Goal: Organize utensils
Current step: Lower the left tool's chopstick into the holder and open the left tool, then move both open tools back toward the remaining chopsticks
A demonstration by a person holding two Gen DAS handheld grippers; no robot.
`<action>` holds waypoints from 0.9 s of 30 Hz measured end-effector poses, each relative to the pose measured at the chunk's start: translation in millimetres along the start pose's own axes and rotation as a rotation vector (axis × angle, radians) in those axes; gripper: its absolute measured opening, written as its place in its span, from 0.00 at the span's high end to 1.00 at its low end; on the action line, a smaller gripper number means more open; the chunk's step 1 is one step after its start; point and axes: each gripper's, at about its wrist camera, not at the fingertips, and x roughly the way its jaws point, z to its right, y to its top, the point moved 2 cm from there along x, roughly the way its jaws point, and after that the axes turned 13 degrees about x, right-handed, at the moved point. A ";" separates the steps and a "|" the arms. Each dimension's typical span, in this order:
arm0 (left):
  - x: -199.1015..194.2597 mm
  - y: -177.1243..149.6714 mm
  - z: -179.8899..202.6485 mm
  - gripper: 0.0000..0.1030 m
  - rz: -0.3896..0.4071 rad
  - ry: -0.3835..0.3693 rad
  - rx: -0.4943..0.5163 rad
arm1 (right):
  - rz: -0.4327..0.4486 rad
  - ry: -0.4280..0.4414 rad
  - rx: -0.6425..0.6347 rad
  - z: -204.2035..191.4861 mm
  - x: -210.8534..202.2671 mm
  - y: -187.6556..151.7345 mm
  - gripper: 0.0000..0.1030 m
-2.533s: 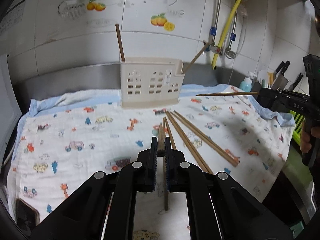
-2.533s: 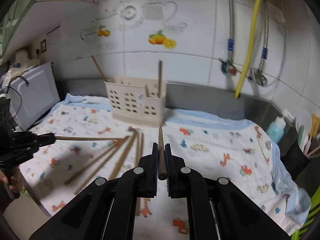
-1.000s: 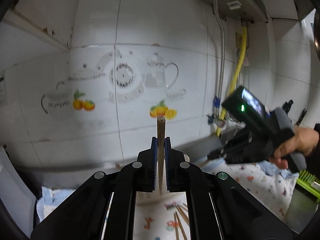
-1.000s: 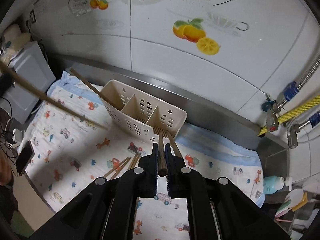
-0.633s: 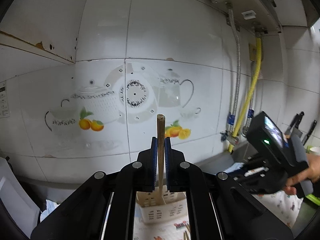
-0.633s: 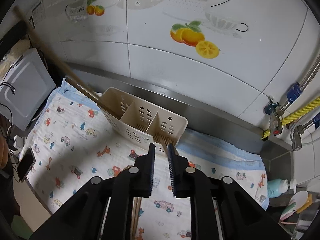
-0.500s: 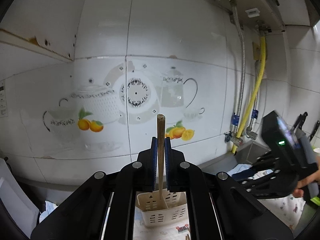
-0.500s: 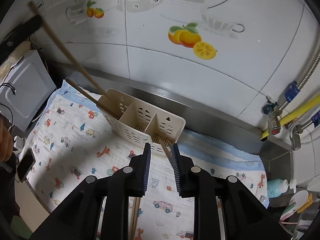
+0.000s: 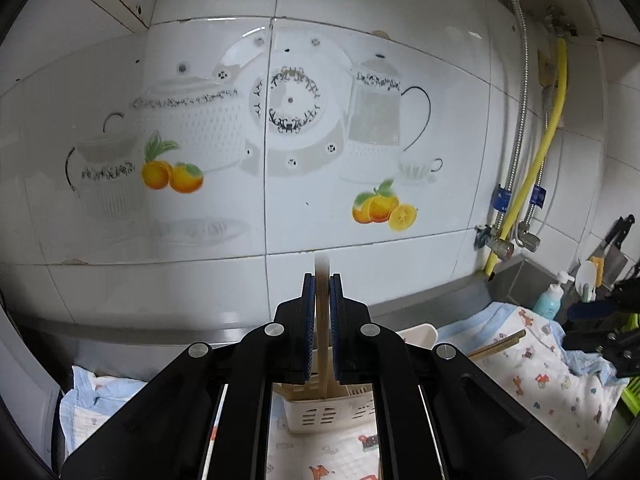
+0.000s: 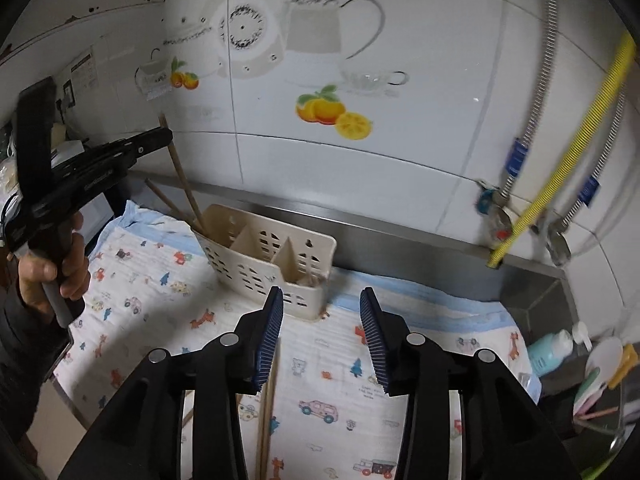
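Note:
My left gripper (image 9: 321, 284) stands above the cream utensil holder (image 9: 320, 408), jaws slightly parted around a wooden chopstick (image 9: 321, 312) that runs down into the holder and looks blurred. In the right wrist view the left gripper (image 10: 160, 136) is by a chopstick (image 10: 182, 178) standing in the left compartment of the holder (image 10: 264, 264), next to another leaning chopstick (image 10: 164, 200). My right gripper (image 10: 321, 340) is open and empty in front of the holder. Loose chopsticks (image 10: 266, 404) lie on the printed cloth (image 10: 320, 380).
A tiled wall (image 10: 360, 140) rises behind the holder. Pipes and a yellow hose (image 10: 560, 160) run at the right. A blue bottle (image 10: 550, 350) and a rack with utensils (image 10: 600, 380) stand at the far right. A chopstick tip (image 9: 500, 342) sticks out of the holder's right side.
The right gripper let go of its chopstick into the holder's right compartment, opened wide and drew back. The left gripper lowered its chopstick into the left compartment and its jaws have eased apart.

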 end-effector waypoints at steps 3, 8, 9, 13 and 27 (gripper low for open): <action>-1.1 -1.7 0.1 0.93 -0.002 0.003 -0.004 | 0.024 -0.007 0.007 4.0 -3.8 -22.6 0.62; -8.8 2.1 2.6 0.92 0.004 -0.008 -0.008 | 0.052 -0.017 -0.005 2.9 -6.3 -68.6 0.62; -12.4 2.6 3.2 0.92 0.008 -0.006 -0.005 | 0.058 -0.018 -0.008 1.9 -6.2 -80.6 0.62; -33.7 0.8 8.6 0.87 0.017 0.000 0.011 | 0.017 0.006 0.002 0.2 4.0 -130.5 0.62; -105.7 -111.7 44.2 0.73 -0.103 -0.075 -0.008 | -0.076 0.033 0.134 10.8 41.6 -244.7 0.78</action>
